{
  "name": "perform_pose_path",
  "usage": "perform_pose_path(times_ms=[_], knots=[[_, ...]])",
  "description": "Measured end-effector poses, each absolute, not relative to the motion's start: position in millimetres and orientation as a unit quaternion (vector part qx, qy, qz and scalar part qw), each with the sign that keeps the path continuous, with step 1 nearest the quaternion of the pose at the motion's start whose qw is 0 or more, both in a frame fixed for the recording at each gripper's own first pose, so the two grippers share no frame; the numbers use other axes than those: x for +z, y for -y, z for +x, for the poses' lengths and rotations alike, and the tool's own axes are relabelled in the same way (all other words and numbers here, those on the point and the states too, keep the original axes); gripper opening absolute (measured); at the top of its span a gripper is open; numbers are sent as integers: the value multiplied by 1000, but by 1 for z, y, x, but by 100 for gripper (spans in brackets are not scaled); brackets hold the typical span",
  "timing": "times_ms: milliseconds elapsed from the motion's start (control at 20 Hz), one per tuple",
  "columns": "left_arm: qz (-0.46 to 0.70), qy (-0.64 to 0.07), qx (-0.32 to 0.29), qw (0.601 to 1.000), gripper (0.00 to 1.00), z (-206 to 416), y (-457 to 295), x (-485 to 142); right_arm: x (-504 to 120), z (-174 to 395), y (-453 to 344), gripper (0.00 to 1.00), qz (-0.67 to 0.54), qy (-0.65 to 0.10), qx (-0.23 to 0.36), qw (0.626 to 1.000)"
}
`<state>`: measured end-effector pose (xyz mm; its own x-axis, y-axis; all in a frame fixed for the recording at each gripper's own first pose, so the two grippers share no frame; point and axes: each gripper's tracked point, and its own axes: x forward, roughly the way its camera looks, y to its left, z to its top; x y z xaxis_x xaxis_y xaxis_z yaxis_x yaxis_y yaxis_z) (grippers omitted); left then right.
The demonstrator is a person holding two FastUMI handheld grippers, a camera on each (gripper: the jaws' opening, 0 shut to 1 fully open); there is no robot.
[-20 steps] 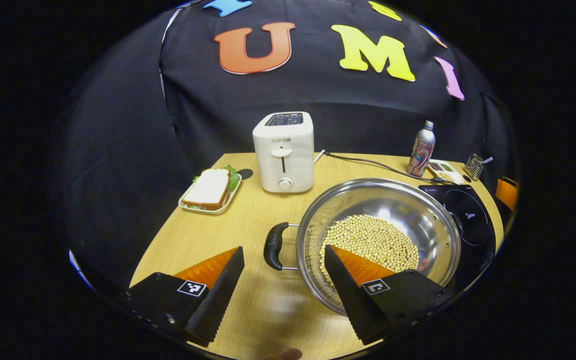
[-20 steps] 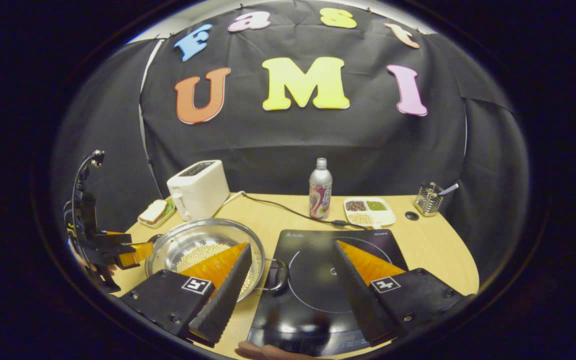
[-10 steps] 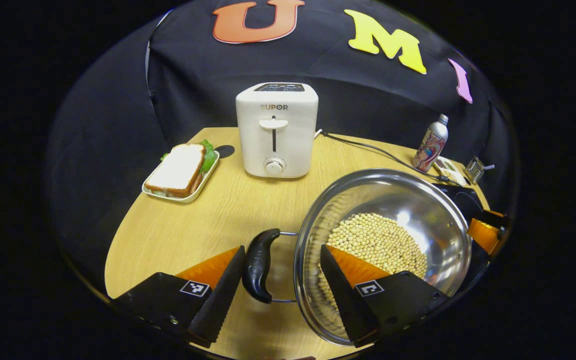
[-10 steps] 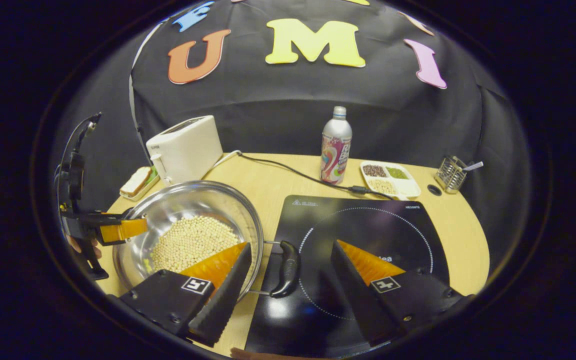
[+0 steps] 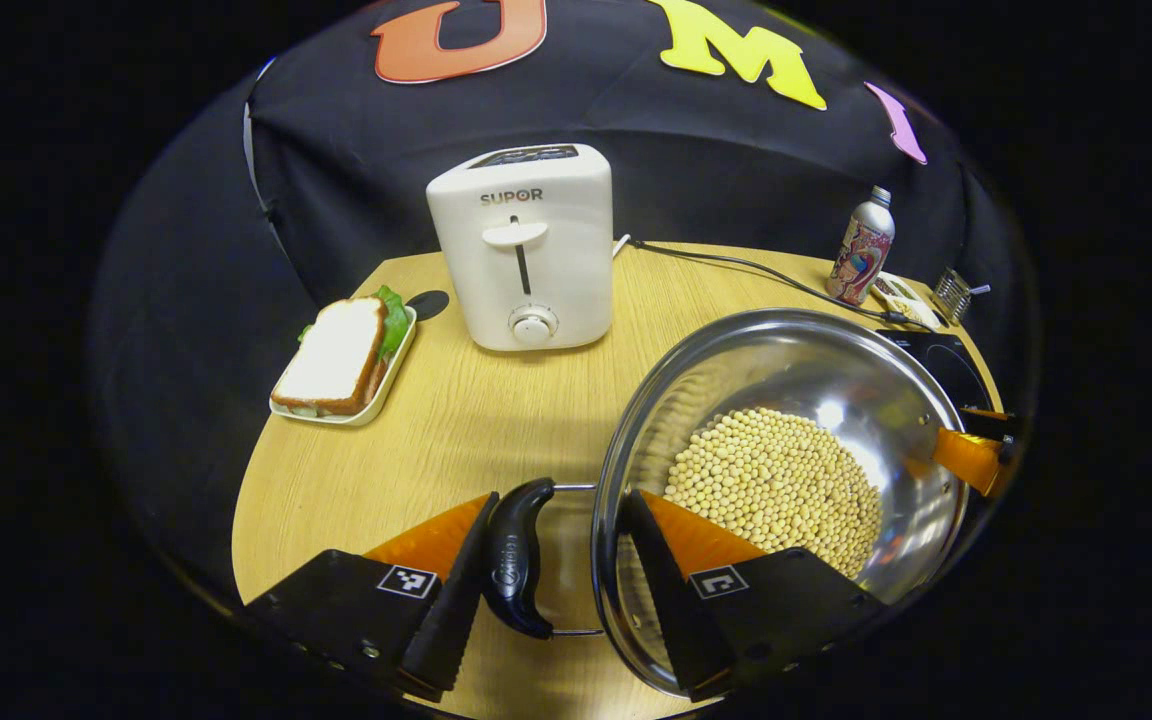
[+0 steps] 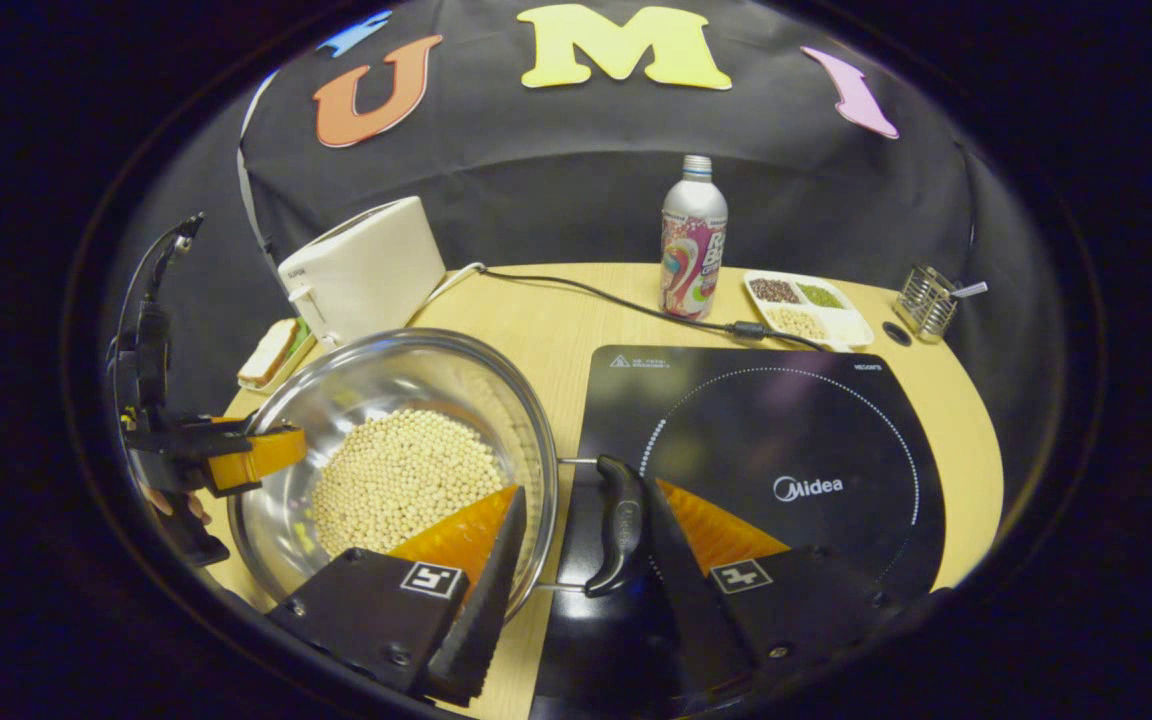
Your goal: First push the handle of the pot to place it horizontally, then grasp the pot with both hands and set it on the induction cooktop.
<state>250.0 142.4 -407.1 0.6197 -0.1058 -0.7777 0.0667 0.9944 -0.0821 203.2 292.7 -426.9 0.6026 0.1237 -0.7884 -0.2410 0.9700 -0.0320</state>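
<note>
Steel pot (image 5: pixel 866 400) sits between 2 spread grippers, left gripper (image 5: pixel 546 590) and right gripper (image 6: pixel 586 570), each straddling a handle

One steel pot (image 6: pixel 391 400) with two black handles (image 5: pixel 516 558), holding too many soybeans (image 6: pixel 401 478) to count. One induction cooktop (image 6: pixel 786 440), one toaster (image 5: pixel 526 245), one sandwich (image 5: pixel 336 355) on one tray, one bottle (image 6: pixel 693 250), one divided dish (image 6: pixel 811 308), one wire holder (image 6: pixel 924 300), two grippers (image 5: pixel 556 590).

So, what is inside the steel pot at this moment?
The pot holds a heap of small pale round beans over its bottom. The pot's bottom under the heap is covered, so anything below the beans cannot be seen.
</note>
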Motion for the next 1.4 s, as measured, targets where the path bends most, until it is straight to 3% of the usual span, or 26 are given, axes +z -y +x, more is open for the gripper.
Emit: perform_pose_path(times_ms=[200, 250, 350, 400, 450, 500, 550, 600, 650, 750, 800, 850, 900, 950, 1000, 1400], knots=[[-26, -439, -52, 897, 76, 239, -144, -405, -429, 206, -293, 66, -59, -433, 99, 894], [-20, -439, -55, 896, 84, 236, -145, -403, -429, 206, -294, 68, -58, -433, 100, 894], [-18, -444, -52, 895, 71, 234, -143, -402, -429, 208, -295, 65, -55, -431, 103, 895], [-21, -440, -50, 896, 71, 234, -144, -401, -429, 209, -295, 64, -53, -431, 103, 895], [-25, -443, -49, 895, 78, 233, -144, -401, -429, 208, -295, 62, -57, -432, 105, 894], [-24, -443, -49, 895, 77, 231, -144, -401, -429, 207, -295, 61, -58, -433, 108, 893], [-25, -441, -50, 896, 67, 232, -144, -400, -429, 207, -294, 60, -61, -434, 110, 892], [-30, -444, -51, 894, 74, 229, -142, -399, -427, 205, -293, 59, -60, -437, 109, 891], [-31, -443, -52, 895, 63, 227, -142, -398, -427, 205, -293, 55, -63, -439, 110, 889], [-39, -445, -53, 893, 59, 221, -142, -395, -427, 199, -291, 55, -62, -448, 112, 885], [-39, -445, -53, 893, 69, 217, -142, -393, -426, 195, -290, 53, -63, -453, 114, 882], [-36, -445, -54, 893, 59, 214, -142, -390, -424, 191, -289, 55, -63, -458, 114, 880], [-34, -446, -53, 893, 59, 210, -142, -387, -422, 189, -288, 55, -64, -460, 116, 878], [-33, -444, -52, 894, 69, 208, -143, -383, -419, 187, -288, 52, -63, -462, 117, 877], [-32, -443, -52, 895, 59, 206, -143, -379, -414, 183, -288, 52, -66, -461, 120, 877], [-40, -412, -51, 909, 59, 188, -142, -321, -344, 169, -281, 51, -74, -429, 131, 891]])
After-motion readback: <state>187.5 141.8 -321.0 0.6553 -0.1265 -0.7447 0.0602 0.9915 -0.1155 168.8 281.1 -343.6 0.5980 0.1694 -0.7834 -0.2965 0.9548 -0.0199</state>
